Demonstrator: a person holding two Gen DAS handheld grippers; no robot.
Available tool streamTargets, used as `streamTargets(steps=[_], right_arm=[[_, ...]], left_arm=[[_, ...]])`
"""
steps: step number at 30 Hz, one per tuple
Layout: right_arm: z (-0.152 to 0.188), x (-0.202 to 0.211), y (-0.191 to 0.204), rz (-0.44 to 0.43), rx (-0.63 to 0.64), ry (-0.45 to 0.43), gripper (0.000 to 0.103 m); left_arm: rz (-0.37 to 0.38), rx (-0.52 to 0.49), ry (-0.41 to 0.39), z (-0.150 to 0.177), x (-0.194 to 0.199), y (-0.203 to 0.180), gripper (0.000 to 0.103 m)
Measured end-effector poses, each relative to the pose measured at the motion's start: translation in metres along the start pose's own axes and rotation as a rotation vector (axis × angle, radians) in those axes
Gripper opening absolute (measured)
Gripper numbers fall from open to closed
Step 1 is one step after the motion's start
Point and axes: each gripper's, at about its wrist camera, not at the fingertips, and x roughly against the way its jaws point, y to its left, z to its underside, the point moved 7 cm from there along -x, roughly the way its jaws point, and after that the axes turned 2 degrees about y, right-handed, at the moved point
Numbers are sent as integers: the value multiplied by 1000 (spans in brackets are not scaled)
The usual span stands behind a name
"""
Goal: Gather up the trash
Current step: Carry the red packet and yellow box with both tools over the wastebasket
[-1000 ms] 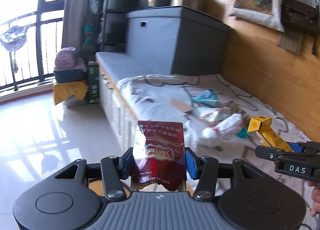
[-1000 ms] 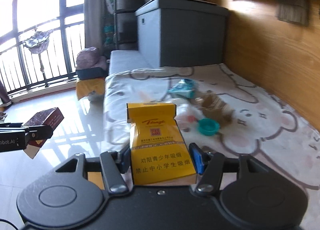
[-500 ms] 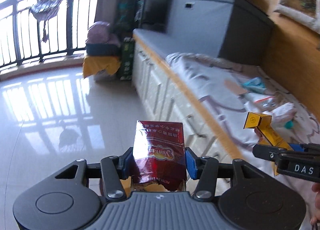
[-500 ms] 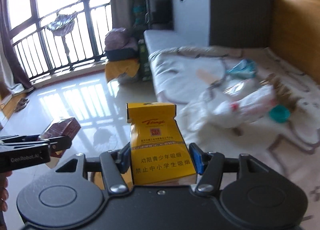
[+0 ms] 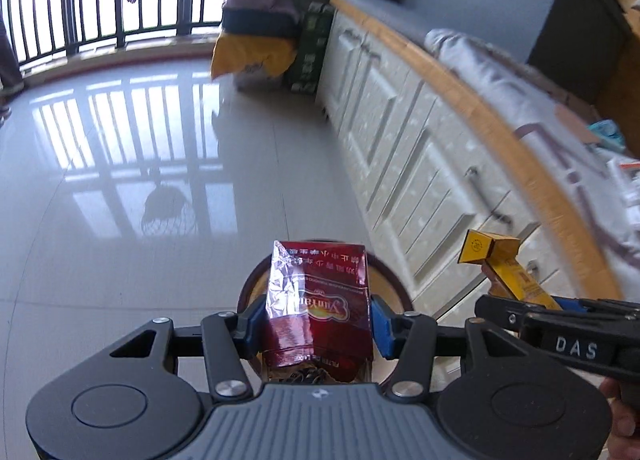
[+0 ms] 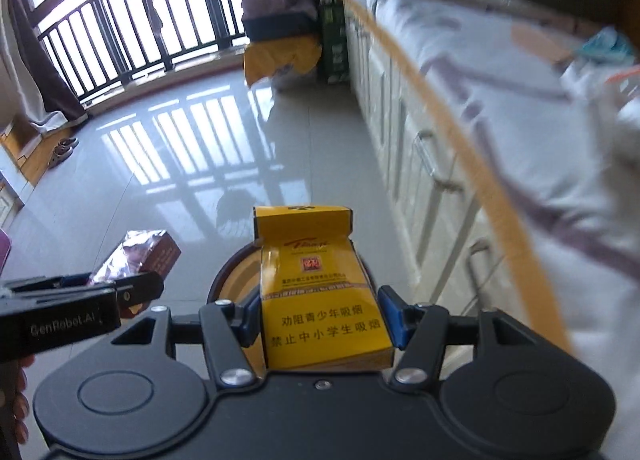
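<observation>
A crumpled dark red foil-topped cigarette pack (image 5: 318, 306) sits clamped between the left gripper (image 5: 318, 322) pads, a yellow cardboard cigarette pack (image 6: 322, 300) likewise in the right gripper (image 6: 322, 318), a round brown-rimmed bin (image 5: 394, 288) directly beyond both.

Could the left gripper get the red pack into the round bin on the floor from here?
Probably yes: the left gripper holds the red pack right above the bin, with nothing between them.

We note hard daylight through the far balcony railing (image 5: 100, 0), glare striping the glossy floor (image 6: 192, 148), motion blur on the right, fisheye-bent edges.
</observation>
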Motion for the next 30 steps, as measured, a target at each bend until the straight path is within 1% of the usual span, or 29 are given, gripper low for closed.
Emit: streamTargets(steps=[5, 10, 11, 16, 23, 30], right_arm=[[5, -44, -1, -32, -54, 82, 60], [20, -88, -4, -46, -120, 196, 60], [22, -93, -5, -51, -133, 208, 60], [22, -114, -8, -85, -183, 233, 60], [26, -140, -8, -74, -163, 274, 60], [24, -156, -11, -69, -171, 296, 60]], left_arm=[[-1, 14, 64, 11, -37, 9, 53], [10, 9, 121, 22, -74, 12, 53], [12, 7, 133, 25, -81, 12, 53], [13, -18, 188, 35, -112, 12, 53], [14, -34, 242, 40, -142, 12, 53], [-9, -87, 285, 39, -167, 14, 54]])
